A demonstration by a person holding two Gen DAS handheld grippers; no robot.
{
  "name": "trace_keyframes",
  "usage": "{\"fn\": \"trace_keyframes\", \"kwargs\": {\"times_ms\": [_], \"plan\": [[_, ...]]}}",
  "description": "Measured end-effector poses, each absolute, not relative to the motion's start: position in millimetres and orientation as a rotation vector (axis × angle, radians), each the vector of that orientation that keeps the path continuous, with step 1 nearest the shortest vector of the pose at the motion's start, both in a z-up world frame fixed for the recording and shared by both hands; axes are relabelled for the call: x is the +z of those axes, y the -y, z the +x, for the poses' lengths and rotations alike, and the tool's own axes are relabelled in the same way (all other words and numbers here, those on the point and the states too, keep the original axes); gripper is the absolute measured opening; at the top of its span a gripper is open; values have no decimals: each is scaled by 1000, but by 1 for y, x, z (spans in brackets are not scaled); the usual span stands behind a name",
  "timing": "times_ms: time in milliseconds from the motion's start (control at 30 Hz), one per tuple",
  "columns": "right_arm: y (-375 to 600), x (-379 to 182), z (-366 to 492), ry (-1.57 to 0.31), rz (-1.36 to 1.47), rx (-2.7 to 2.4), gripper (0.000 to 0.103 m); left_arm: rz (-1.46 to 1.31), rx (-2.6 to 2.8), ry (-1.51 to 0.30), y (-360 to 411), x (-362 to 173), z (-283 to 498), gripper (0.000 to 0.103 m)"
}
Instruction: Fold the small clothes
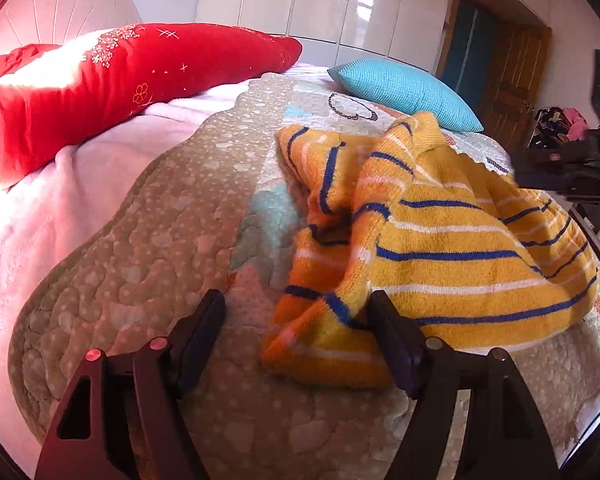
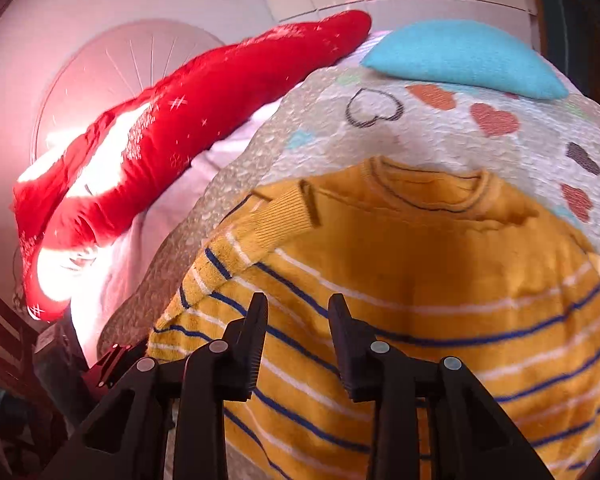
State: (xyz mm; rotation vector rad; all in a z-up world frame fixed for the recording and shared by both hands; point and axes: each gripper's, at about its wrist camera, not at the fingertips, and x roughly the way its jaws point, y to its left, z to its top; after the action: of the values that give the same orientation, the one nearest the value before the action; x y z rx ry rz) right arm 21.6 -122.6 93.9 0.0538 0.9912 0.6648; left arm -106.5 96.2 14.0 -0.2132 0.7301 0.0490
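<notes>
Two handheld grippers hovered over a small yellow striped sweater (image 2: 420,280) on a quilted bedspread (image 1: 160,220). The left gripper (image 1: 296,320) stood wide apart, a folded sleeve cuff lying between its fingers, with no grip evident. The right gripper (image 2: 298,328) was narrower, its fingers apart above the sweater's striped body and holding nothing. Bare quilt lay open to the left. A red duvet (image 1: 100,80) and a turquoise pillow (image 1: 408,92) bordered the far side. The sweater lay rumpled, collar toward the pillow.
</notes>
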Motion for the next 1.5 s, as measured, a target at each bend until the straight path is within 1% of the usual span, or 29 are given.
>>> {"fn": "trace_keyframes", "kwargs": {"times_ms": [100, 233, 267, 300, 333, 400, 433, 467, 500, 567, 600, 667, 767, 867, 967, 1233, 1300, 1433, 1500], "plan": [[67, 75, 49, -1024, -39, 653, 35, -262, 15, -701, -103, 14, -110, 75], [7, 59, 81, -1095, -96, 663, 35, -275, 3, -687, -103, 13, -113, 76], [-7, 55, 87, -1112, -122, 653, 37, -273, 5, -690, -103, 13, -112, 76], [-19, 51, 92, -1126, -150, 640, 48, -269, 7, -693, -102, 13, -112, 77], [-30, 46, 96, -1141, -177, 633, 53, -268, 7, -695, -101, 14, -111, 77], [-44, 41, 100, -1155, -227, 620, 73, -274, 3, -696, -102, 14, -111, 77], [-50, 38, 100, -1162, -244, 622, 79, -282, 0, -697, -104, 14, -111, 78], [-56, 36, 98, -1167, -261, 631, 89, -290, -3, -697, -105, 14, -111, 78], [-63, 35, 95, -1165, -299, 630, 91, -296, -6, -697, -106, 14, -111, 78], [-76, 39, 89, -1146, -407, 603, 91, -314, -10, -695, -109, 15, -114, 78], [-78, 46, 87, -1125, -417, 611, 90, -329, -13, -688, -111, 16, -116, 78], [-72, 71, 84, -1077, -332, 642, 90, -375, -22, -669, -118, 19, -123, 78], [-55, 104, 87, -1055, -157, 683, 90, -450, -17, -636, -135, 23, -130, 78], [-41, 116, 86, -1063, -101, 639, 90, -516, 14, -615, -154, 25, -133, 79], [-35, 107, 80, -1112, -126, 561, 89, -577, 35, -597, -170, 25, -135, 79], [-48, 68, 41, -1164, -209, 601, 89, -666, 112, -585, -197, 24, -143, 80], [-60, 56, 36, -1157, -293, 568, 89, -655, 143, -598, -198, 23, -141, 80], [-85, 36, 26, -1076, -525, 470, 89, -621, 181, -593, -197, 27, -144, 80], [-93, 25, 24, -1082, -609, 443, 90, -632, 185, -588, -200, 26, -148, 80]]}}
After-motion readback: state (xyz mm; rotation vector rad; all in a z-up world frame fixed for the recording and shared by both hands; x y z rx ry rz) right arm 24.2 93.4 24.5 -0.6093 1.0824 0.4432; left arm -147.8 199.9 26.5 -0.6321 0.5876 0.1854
